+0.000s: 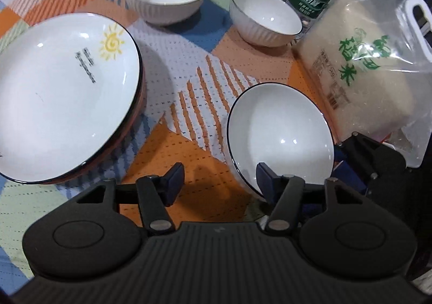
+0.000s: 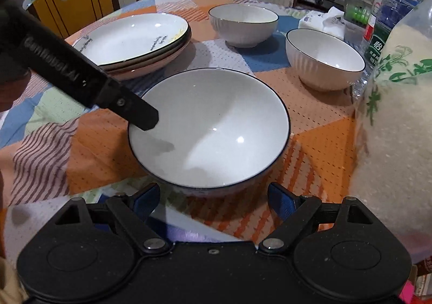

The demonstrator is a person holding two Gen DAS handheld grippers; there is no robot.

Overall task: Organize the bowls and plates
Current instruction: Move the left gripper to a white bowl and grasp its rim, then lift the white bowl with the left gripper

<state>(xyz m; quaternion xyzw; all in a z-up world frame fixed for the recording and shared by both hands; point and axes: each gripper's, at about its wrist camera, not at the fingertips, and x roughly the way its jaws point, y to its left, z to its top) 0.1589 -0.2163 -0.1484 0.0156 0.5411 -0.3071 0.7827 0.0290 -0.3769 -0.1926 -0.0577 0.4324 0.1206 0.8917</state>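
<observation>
Near bowl sits straight ahead of the right gripper, jaws wide and empty (left gripper, also wide and empty, straddles its left rim).

The left wrist view looks steeply down across the patchwork tablecloth, with the near white dark-rimmed ceramic bowl close at lower right. The right wrist view sits lower and just before that bowl, facing the far kitchen. Both share it, the stacked white plates left of it, and two ribbed bowls beyond.
</observation>
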